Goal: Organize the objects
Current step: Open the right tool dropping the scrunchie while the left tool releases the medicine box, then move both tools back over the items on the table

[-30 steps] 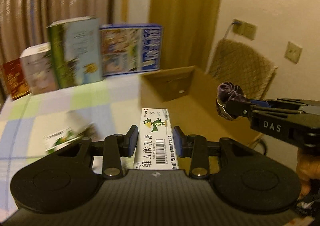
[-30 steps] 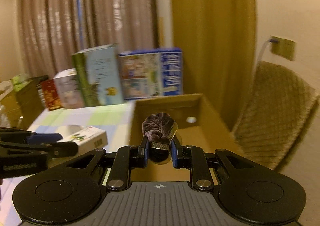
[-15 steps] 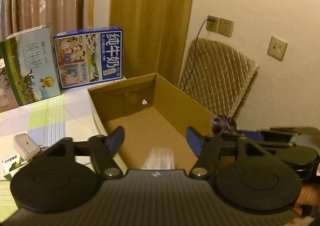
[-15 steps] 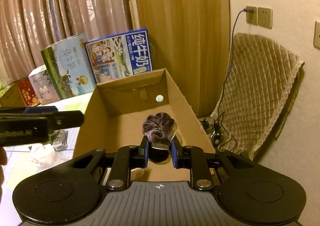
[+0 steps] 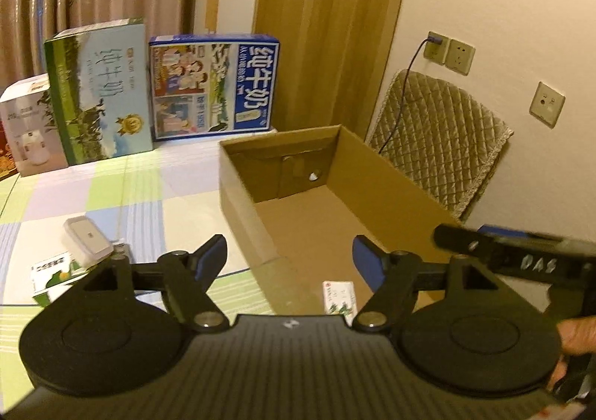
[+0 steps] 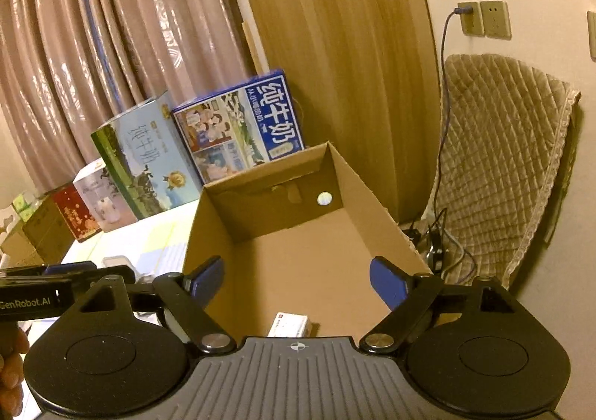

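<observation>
Where the desk (image 5: 123, 196) wears a checked cloth of pale green, lilac and white, tall cartons stand along its far edge before pink curtains (image 6: 93, 47), a green milk carton (image 5: 98, 92) just beside a blue milk carton (image 5: 212, 85); a quilted chair (image 5: 443, 144) sits against the cream wall under the sockets; an open cardboard box (image 5: 391, 174) lies on the desk's right side. The left gripper (image 5: 289, 256) has just been opening, its fingers (image 5: 212, 252) spread wide with nothing between them; the small white ointment box (image 5: 339, 295) lies on the cardboard box's floor, below and between the fingers, apart from both pads. Its long axis runs roughly away from the camera, toward the box's far wall. The right gripper (image 6: 296, 280) has likewise just been opening, its fingers released and bare; the same ointment box (image 6: 291, 325) lies low between them, half hidden by the gripper body. A white case (image 5: 87, 239) rests on the cloth at left.
</observation>
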{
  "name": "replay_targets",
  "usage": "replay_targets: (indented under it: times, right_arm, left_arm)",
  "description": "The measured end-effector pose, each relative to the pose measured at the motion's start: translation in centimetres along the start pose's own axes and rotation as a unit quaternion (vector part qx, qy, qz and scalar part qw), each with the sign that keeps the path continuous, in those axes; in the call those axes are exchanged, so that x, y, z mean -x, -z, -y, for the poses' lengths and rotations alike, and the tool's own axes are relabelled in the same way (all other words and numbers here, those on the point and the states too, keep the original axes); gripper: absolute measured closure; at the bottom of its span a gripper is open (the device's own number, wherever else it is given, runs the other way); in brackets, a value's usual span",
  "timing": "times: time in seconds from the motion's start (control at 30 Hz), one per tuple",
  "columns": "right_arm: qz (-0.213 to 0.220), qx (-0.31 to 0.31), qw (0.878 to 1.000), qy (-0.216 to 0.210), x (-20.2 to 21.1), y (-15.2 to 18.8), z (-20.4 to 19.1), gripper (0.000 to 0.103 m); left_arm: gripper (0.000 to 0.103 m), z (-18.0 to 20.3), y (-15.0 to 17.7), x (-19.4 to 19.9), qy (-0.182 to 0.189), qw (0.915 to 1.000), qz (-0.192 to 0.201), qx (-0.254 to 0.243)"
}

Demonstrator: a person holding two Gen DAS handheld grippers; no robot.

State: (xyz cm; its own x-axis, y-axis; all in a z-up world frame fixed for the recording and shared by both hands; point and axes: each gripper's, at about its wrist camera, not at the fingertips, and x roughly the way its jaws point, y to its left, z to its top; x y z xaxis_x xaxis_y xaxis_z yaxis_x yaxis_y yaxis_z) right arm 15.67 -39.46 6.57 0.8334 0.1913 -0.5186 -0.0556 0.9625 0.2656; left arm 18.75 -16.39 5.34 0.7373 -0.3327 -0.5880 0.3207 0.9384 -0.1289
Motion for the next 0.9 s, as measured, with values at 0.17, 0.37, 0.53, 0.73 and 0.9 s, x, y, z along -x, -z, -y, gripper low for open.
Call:
replay_targets:
  times: [0.17,0.37,0.53,0.73,0.9]
  right_arm:
    - [-0.003,0.014,1.0,-0.001,0.9,-0.2,-1.6,0.02]
    - [0.003,0.04,0.999,-0.03,2.1,-0.8,-5.6,0.018]
    - [0.017,0.073,0.995,-0.071,3.2,-1.3,-9.8,0.009]
    - [0.012,0.101,0.989,-0.107,2.7,0.8,-14.7,0.007]
    - [-0.029,0.11,0.985,-0.132,-0.1,4.5,-17.3,0.007]
  left_arm:
    - [0.025,-2.2,0.7,1.2,-0.014,0.9999,-0.003,0.003]
    - [0.018,-6.0,1.2,3.6,-0.038,0.999,0.007,0.022]
    - [0.013,-10.2,2.3,6.2,-0.077,0.9965,0.016,0.029]
    - [0.01,-15.6,4.9,8.7,-0.126,0.9906,0.004,0.054]
    - [0.009,-18.9,7.7,9.9,-0.144,0.9872,-0.012,0.067]
